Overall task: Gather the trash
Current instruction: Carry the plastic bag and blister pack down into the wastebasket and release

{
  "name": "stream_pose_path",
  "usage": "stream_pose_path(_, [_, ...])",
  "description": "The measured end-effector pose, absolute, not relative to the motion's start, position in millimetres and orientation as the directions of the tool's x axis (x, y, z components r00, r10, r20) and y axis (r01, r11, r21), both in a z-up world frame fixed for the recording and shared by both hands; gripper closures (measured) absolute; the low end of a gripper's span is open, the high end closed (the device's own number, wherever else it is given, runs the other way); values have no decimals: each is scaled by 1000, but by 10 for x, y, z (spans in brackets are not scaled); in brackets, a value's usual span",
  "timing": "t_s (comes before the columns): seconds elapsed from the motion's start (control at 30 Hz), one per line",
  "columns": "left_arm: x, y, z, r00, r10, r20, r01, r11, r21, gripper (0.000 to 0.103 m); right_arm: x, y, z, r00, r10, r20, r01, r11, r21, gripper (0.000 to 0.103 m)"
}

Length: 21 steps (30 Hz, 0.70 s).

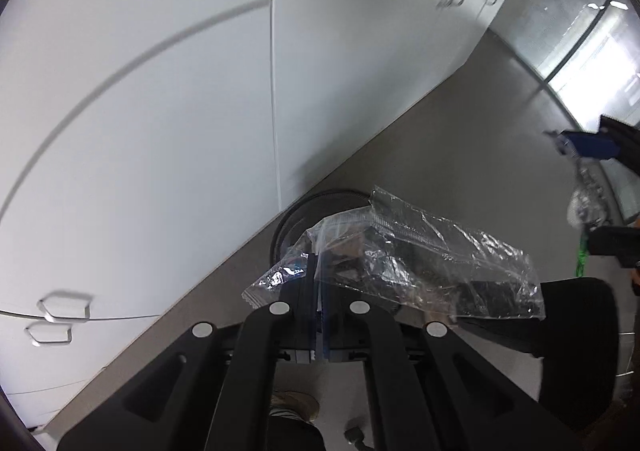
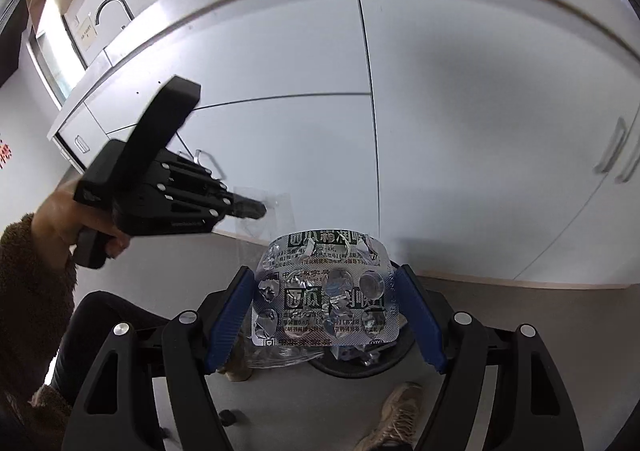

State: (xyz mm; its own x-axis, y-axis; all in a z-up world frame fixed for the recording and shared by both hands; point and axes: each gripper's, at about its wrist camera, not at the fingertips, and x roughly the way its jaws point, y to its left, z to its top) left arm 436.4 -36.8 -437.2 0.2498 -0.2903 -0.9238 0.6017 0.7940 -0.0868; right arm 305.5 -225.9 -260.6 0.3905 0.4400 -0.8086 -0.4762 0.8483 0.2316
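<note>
Right wrist view: one foil blister pack (image 2: 326, 293), most of its pockets burst, spans the gap between the blue pads (image 2: 230, 321) of the right claw (image 2: 326, 315), directly above a round black bin (image 2: 384, 361) on the grey floor (image 2: 520, 331). The pads stand wide, and whether they grip the pack's side edges or merely flank it cannot be told. Crumpled foil and film already lie in the bin.

Left wrist view: one clear plastic bag (image 1: 420, 263) is clamped between the closed fingers of the left claw (image 1: 319, 291) and trails to the right, over the same bin's rim (image 1: 320, 197).

Step in hand, as judged: dropping the pack into the bin. It goes best with the claw centred over the opening and kept low before the pads part, since the light, flat pack may drift sideways and catch the rim. The bag hangs limp and may cling to a pad, so a full opening right over the bin suits it.

Count: one blister pack, one plastic bag, one bin, two claws, two shoes (image 2: 396, 415) on the floor. White cabinets (image 2: 480, 131) stand behind the bin.
</note>
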Motion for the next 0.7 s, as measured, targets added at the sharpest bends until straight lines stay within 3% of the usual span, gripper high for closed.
stream_pose_path(0.07, [4423, -445, -4650, 243, -235, -941, 606, 794, -42, 101, 3151, -2238, -2857, 360, 426, -830, -470, 851, 233, 28])
stream_pose_path(0.4, [4656, -700, -5658, 67, -244, -967, 605, 781, -155, 101, 3480, -2123, -3995, 205, 440, -875, -480, 824, 302, 28])
stream_pose_path(0.7, [4674, -598, -6044, -6, -284, -959, 571, 786, -237, 97, 3671, -2206, -4599, 139, 378, -915, -508, 821, 262, 26])
